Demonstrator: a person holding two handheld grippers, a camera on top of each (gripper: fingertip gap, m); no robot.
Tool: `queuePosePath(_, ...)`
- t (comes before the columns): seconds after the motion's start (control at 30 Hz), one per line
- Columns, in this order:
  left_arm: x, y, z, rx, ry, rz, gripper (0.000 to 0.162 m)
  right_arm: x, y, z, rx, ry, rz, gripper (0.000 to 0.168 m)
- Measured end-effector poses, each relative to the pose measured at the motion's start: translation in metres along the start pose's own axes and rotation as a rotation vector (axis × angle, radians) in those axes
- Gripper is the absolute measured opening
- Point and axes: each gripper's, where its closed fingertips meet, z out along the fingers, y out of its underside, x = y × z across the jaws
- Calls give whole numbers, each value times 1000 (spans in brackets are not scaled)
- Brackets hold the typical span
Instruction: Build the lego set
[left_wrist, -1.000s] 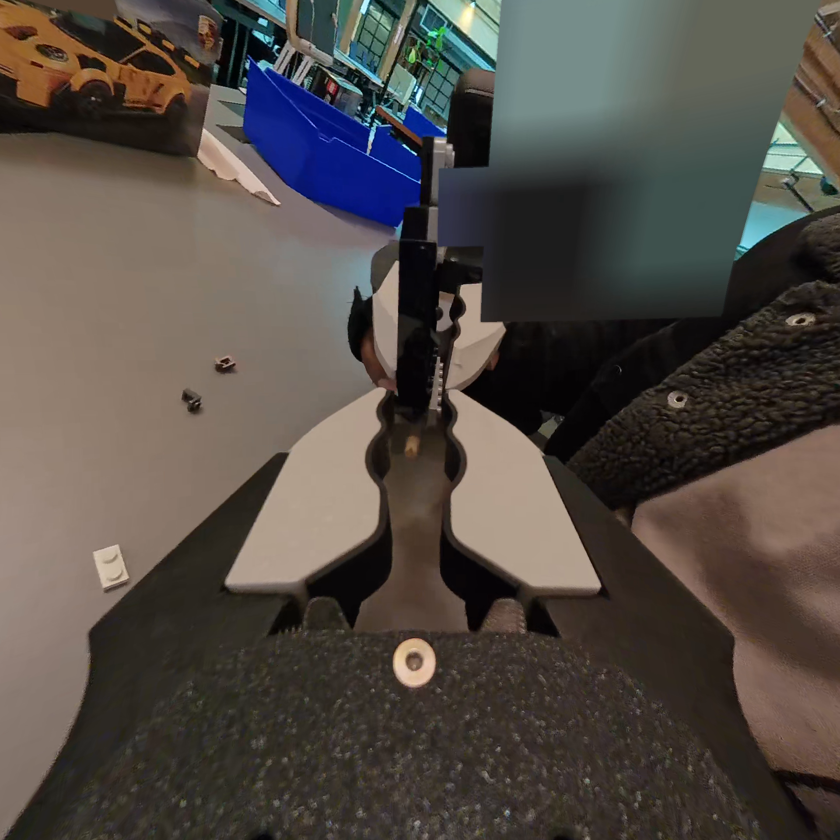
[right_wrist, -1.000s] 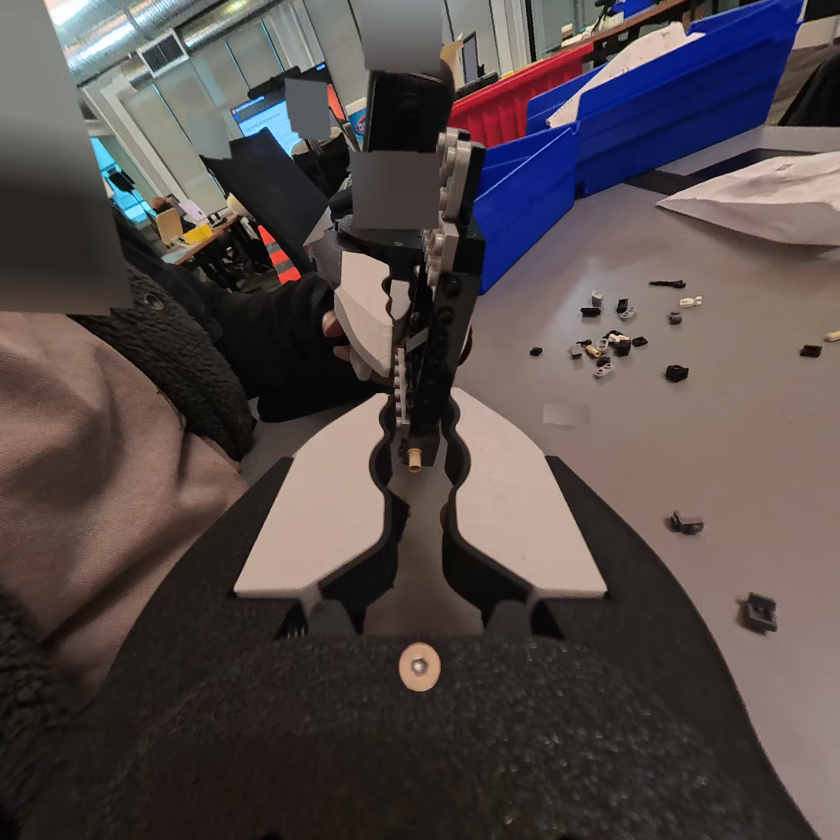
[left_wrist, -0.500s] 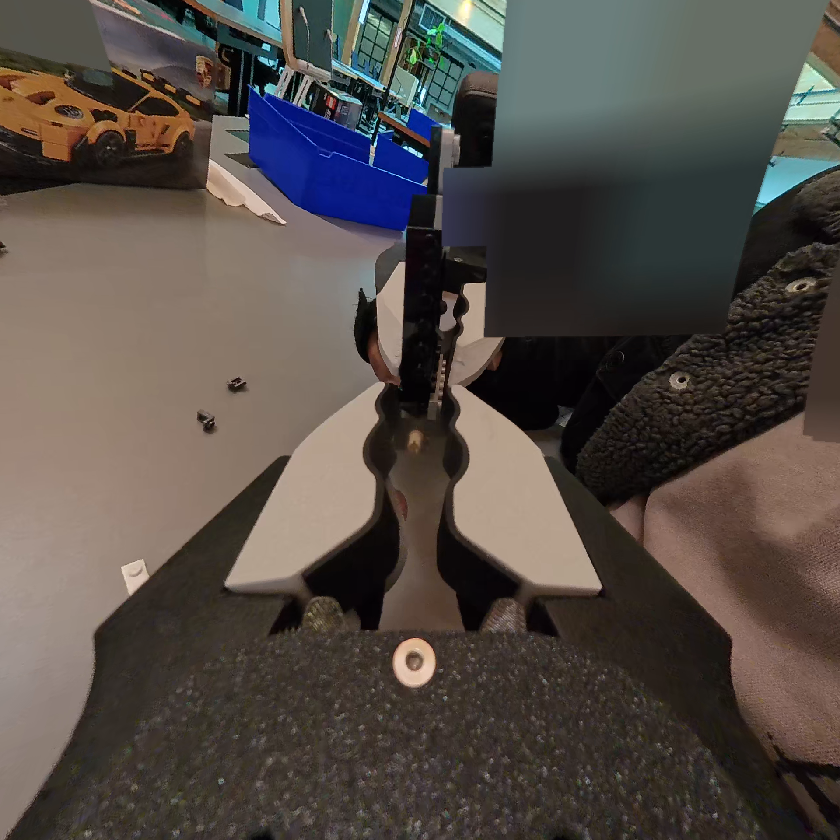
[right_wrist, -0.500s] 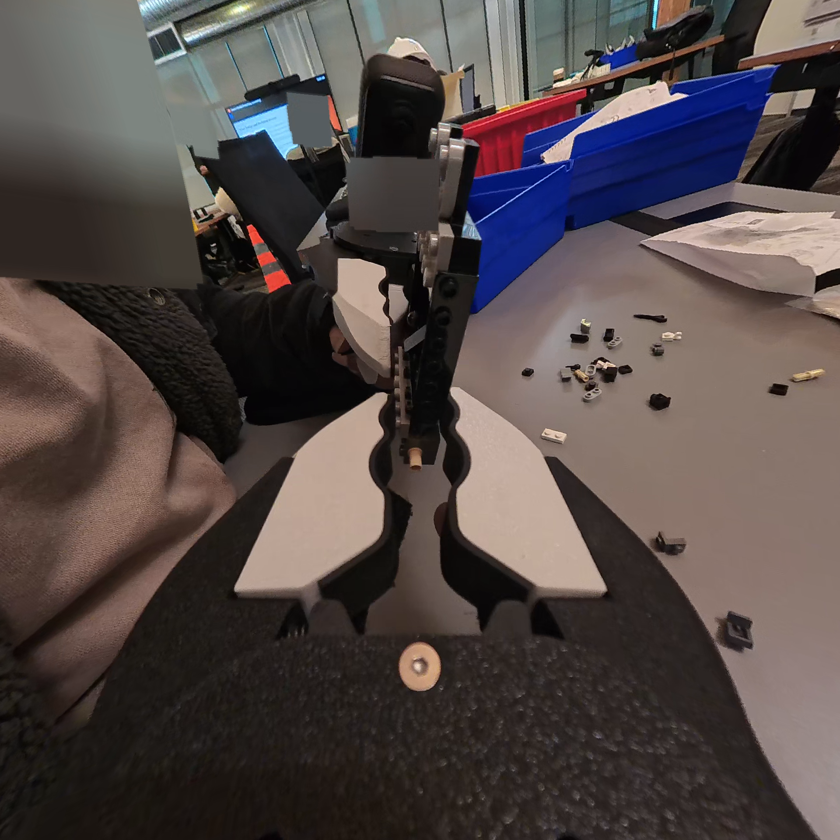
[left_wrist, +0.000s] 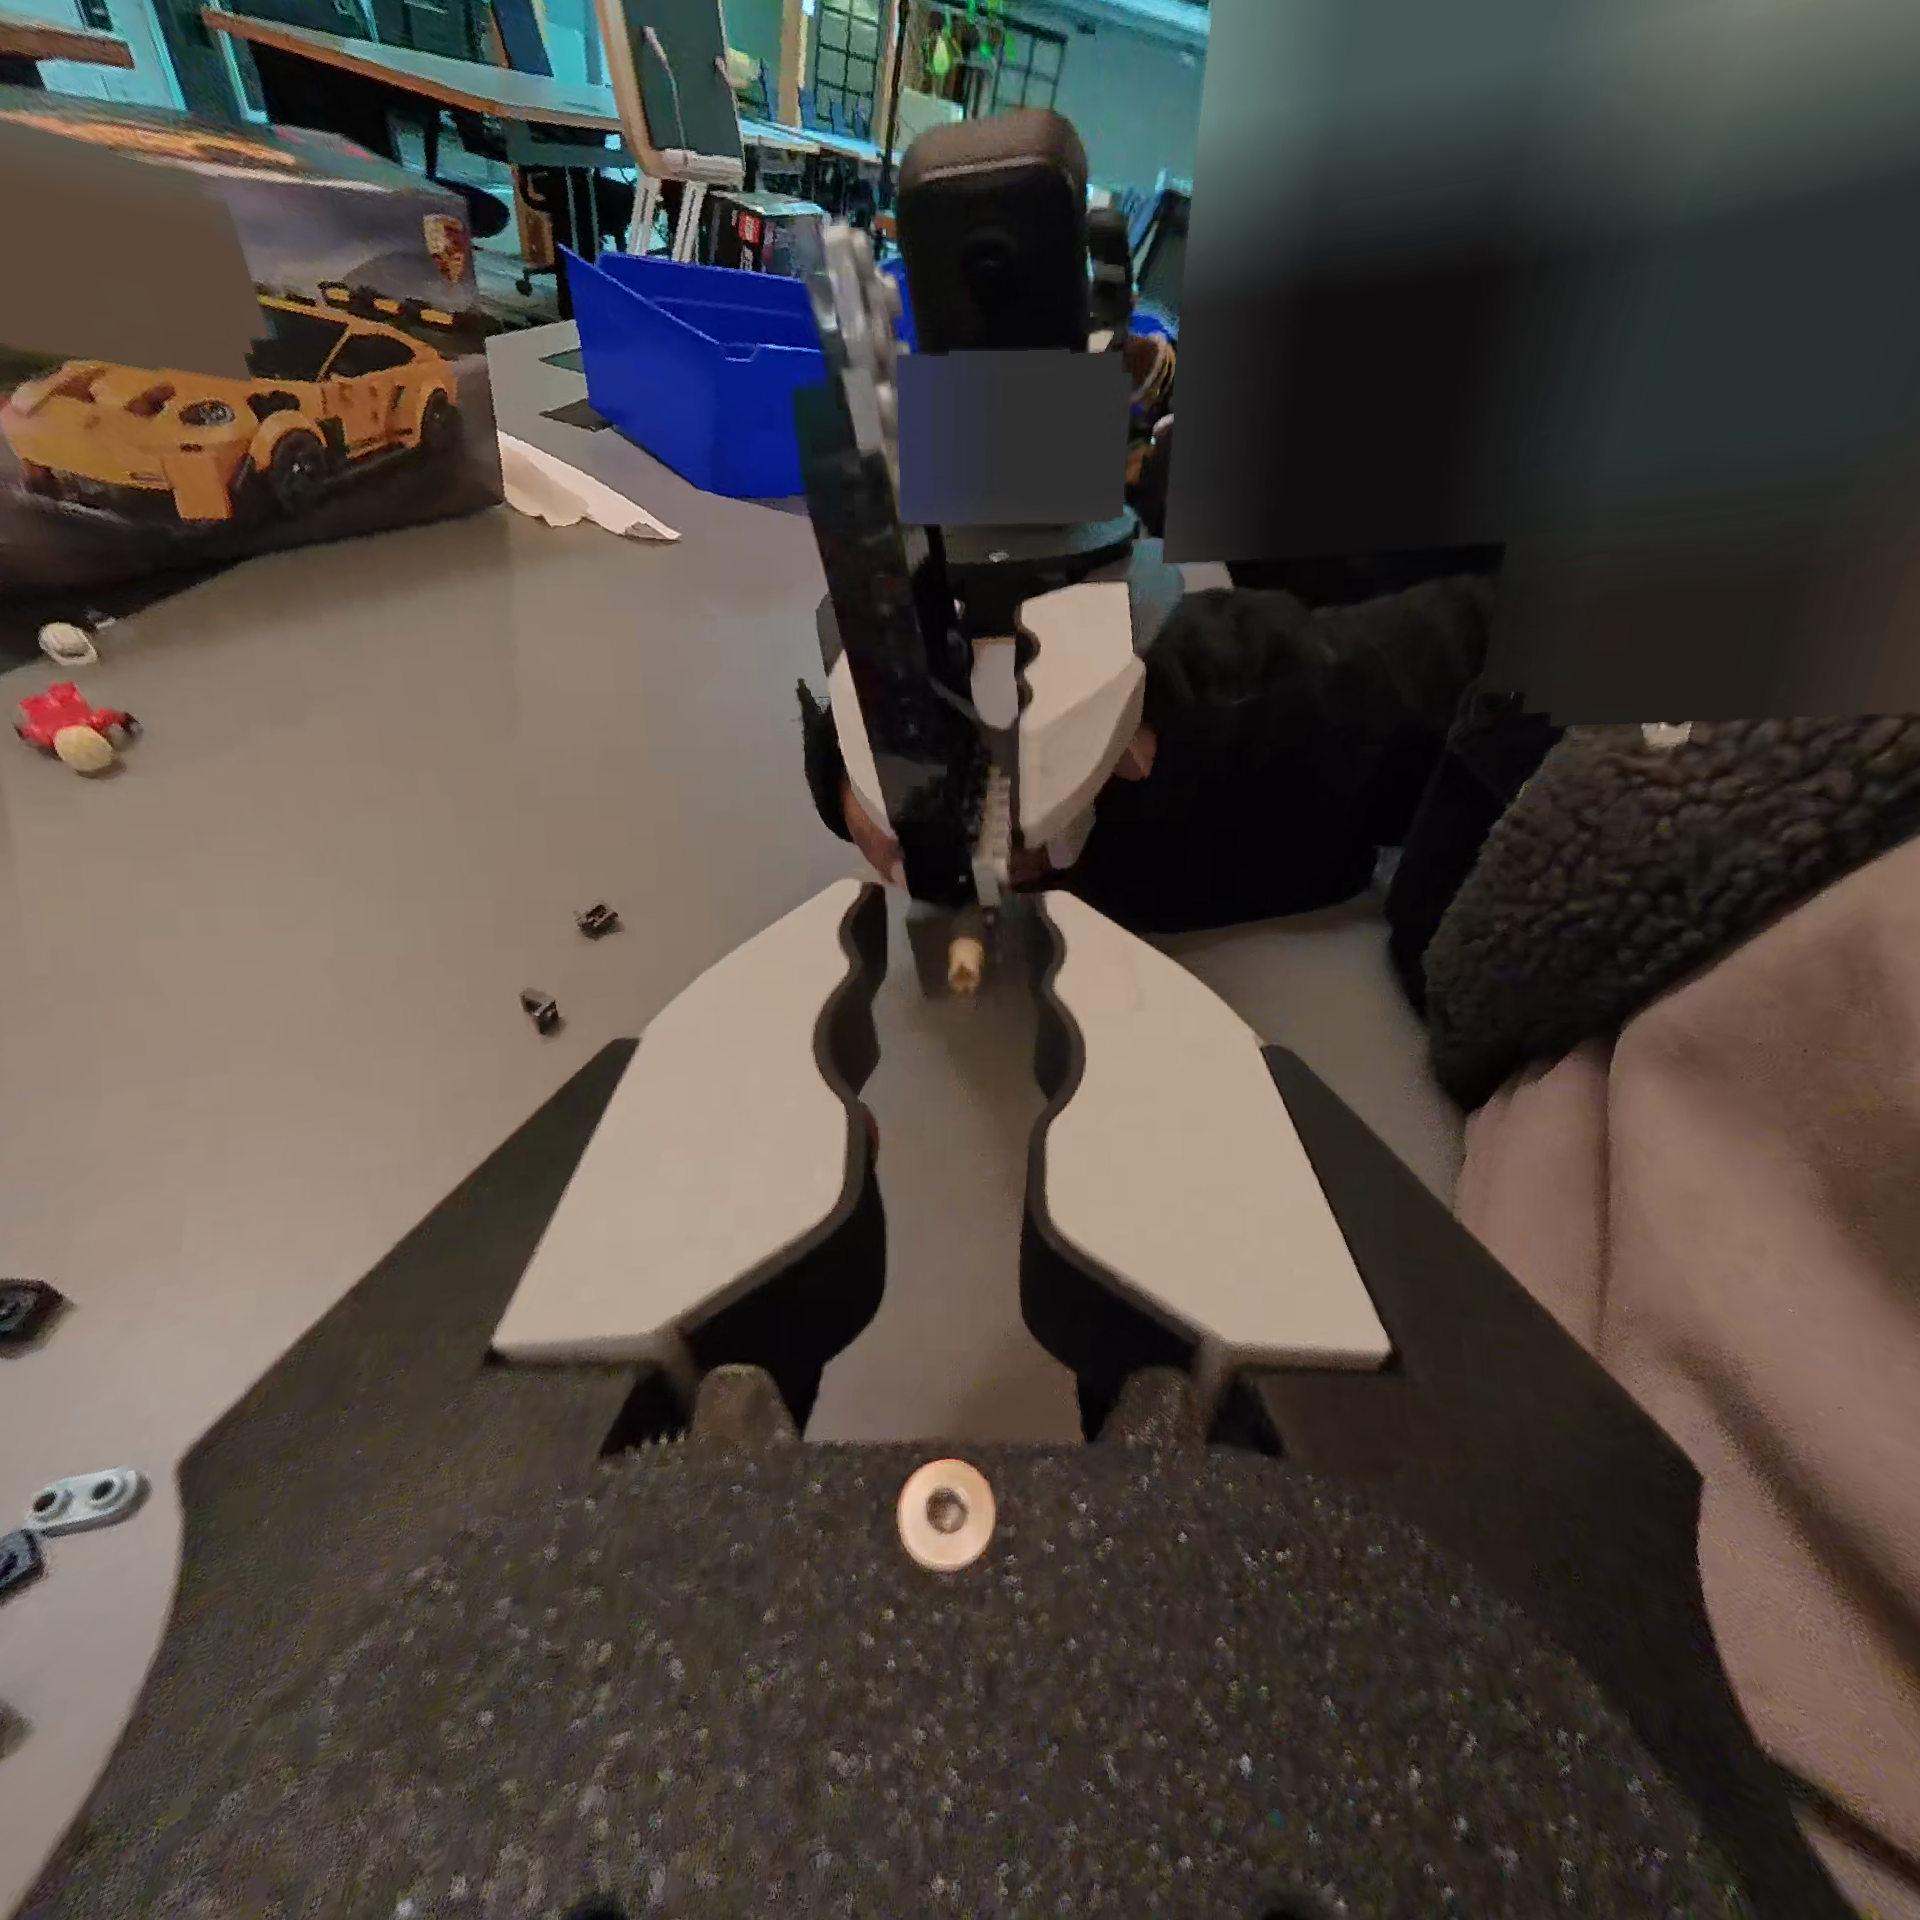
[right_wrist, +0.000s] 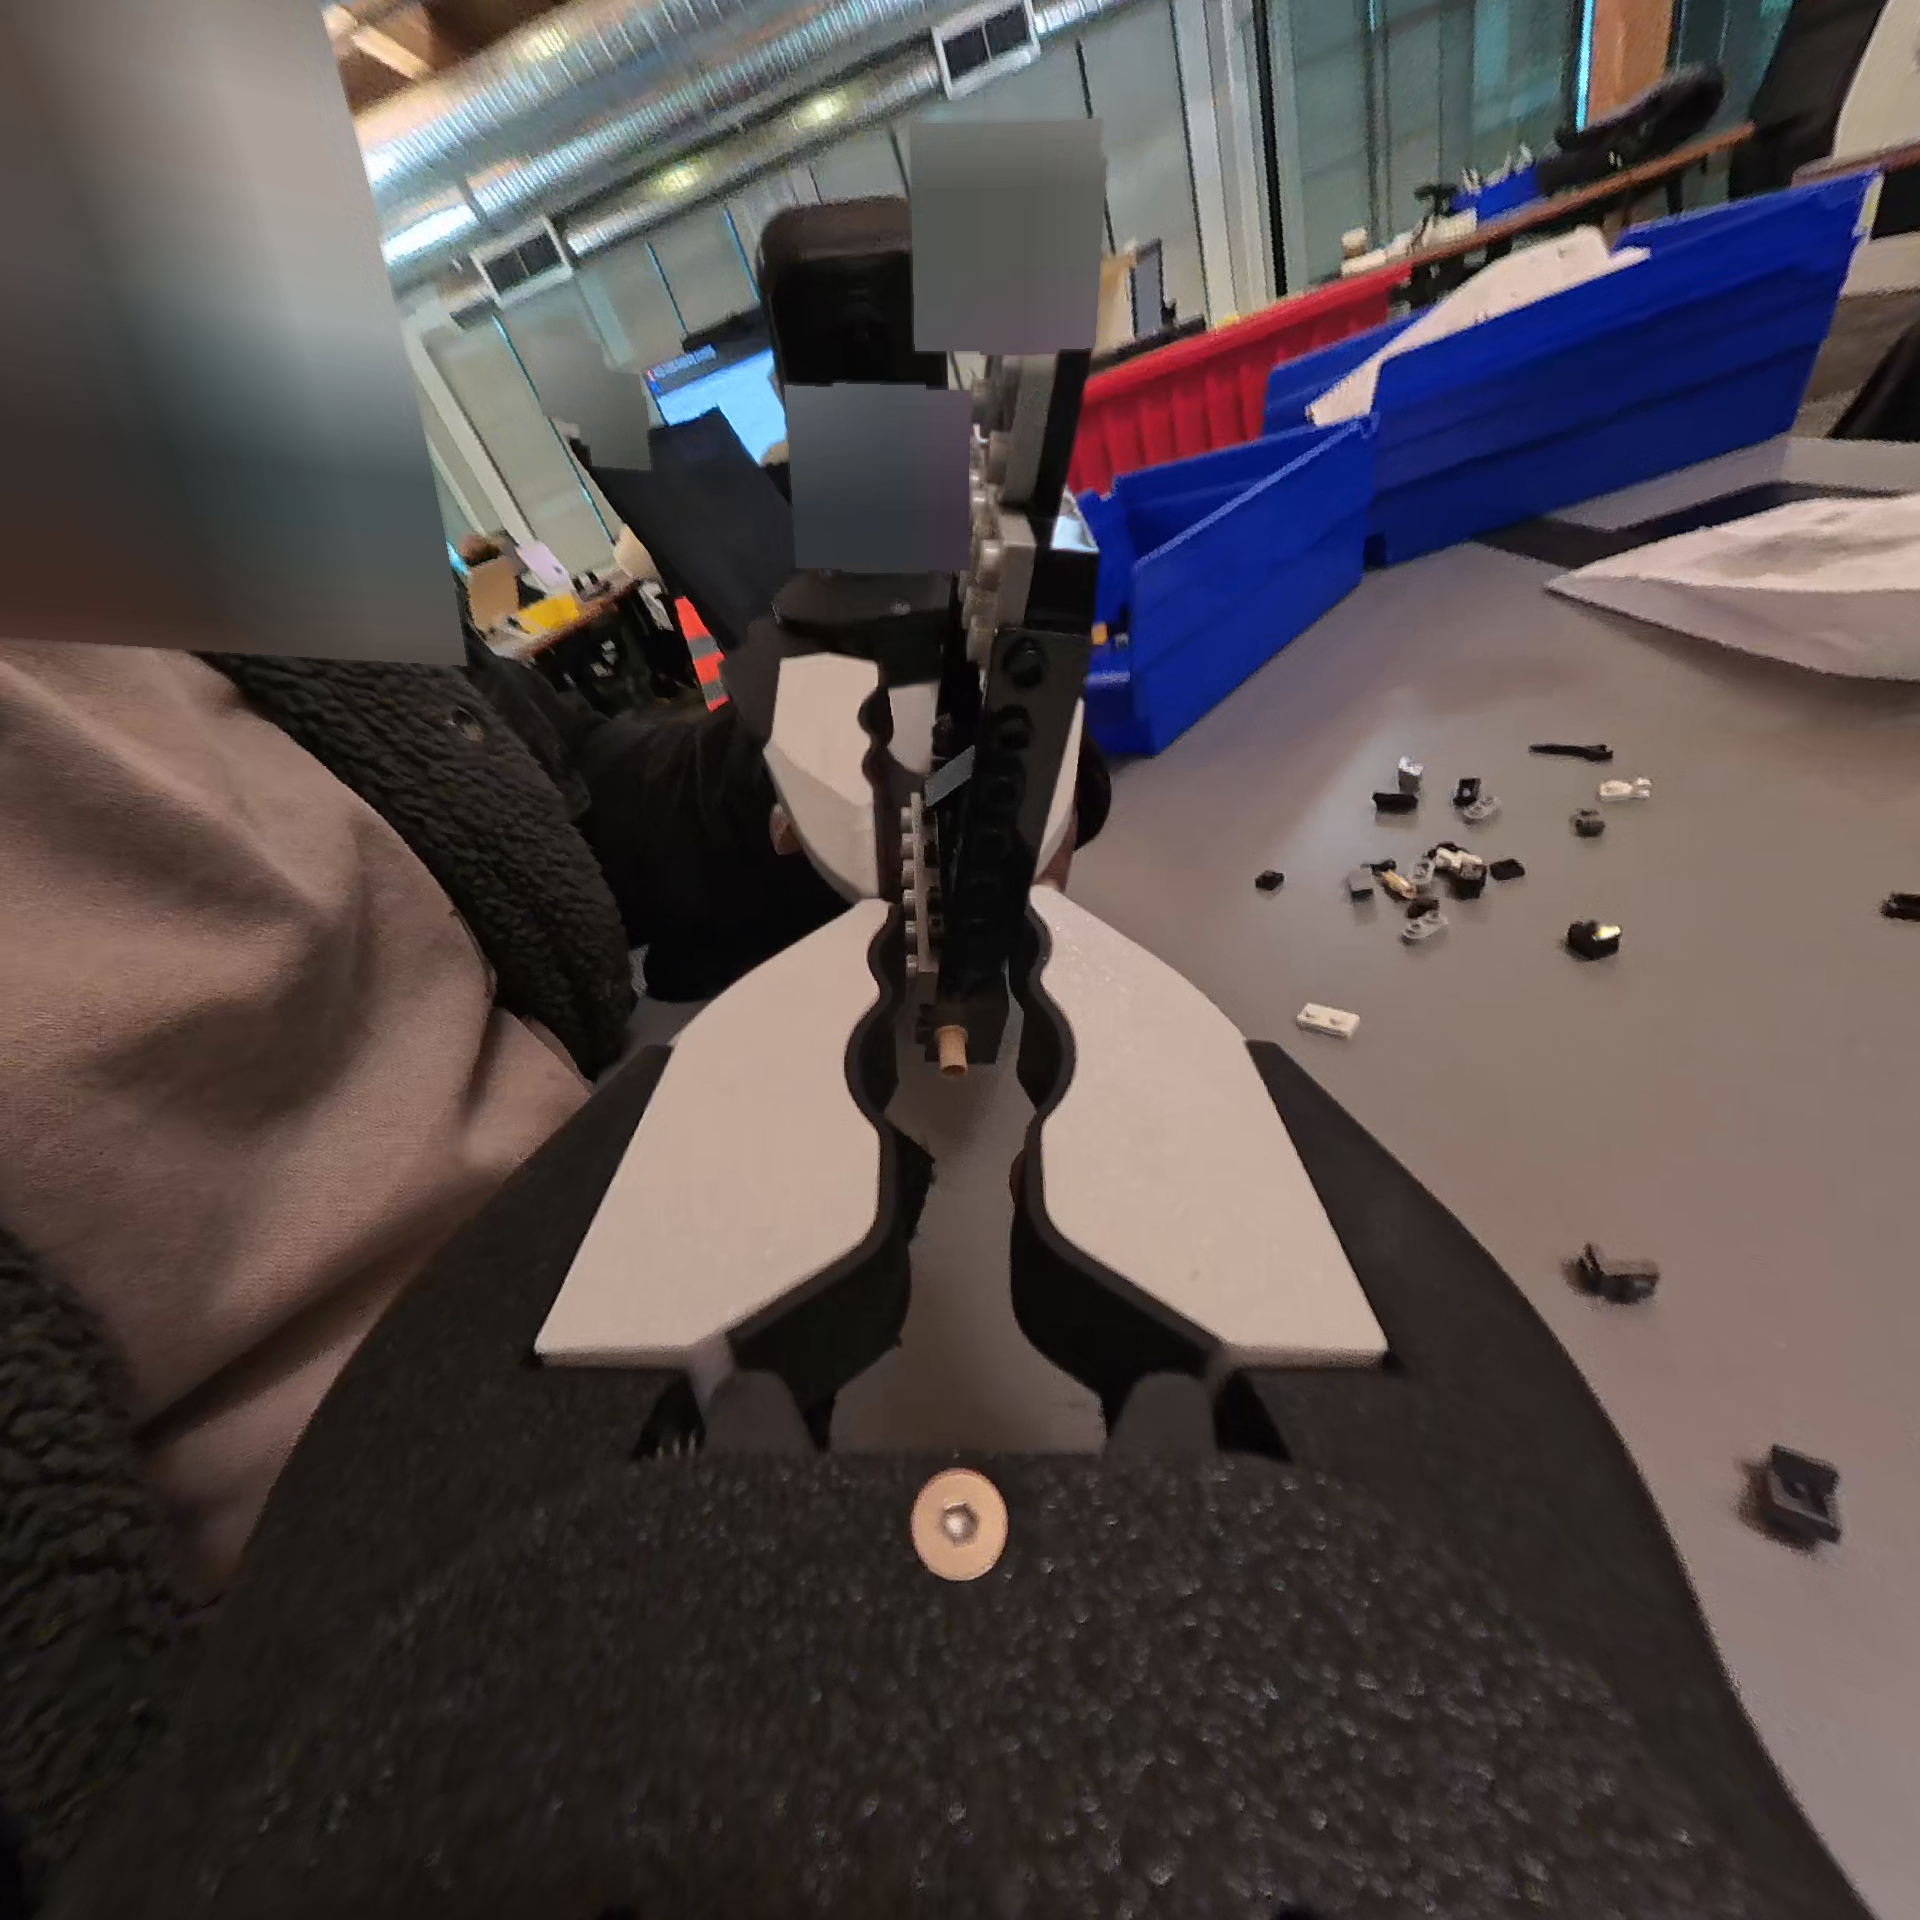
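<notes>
Left wrist view shows the left gripper clenched on the near end of a long black lego assembly, its two grey fingers pressed against the sides of the piece just beside a small tan pin that sticks out of the end toward the camera. The assembly stands on edge above the grey table, leaning slightly left, with a strip of light grey studded plates along its right side and at its far top. At the far end the right gripper faces back and is closed on the same assembly. In the right wrist view the right gripper grips the assembly in the same way at its own end, where another tan pin shows, and the left gripper holds it opposite. The person's fleece-trimmed sleeves lie to either side. Farther out, loose small pieces lie scattered on the table, a white plate lies nearer, and a red piece lies at the left. A set box with a yellow car, blue bins and a paper sheet stand beyond.
</notes>
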Motion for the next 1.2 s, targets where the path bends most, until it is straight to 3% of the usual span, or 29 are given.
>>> queuePosePath(0.53, 15, -13, 1, -4, -11, 45, 18, -15, -10, 0, 114, -31, -210, 18)
queuePosePath(0.63, 18, -11, 3, -8, 24, 18, 31, -13, -7, 2, 93, -11, -238, 19)
queuePosePath(0.7, 14, -10, 3, -4, -4, 34, 20, -14, -6, 3, 89, -15, -242, 19)
queuePosePath(1.2, 11, -10, 4, 1, -21, 17, 19, -9, -8, 2, 81, 7, -202, 22)
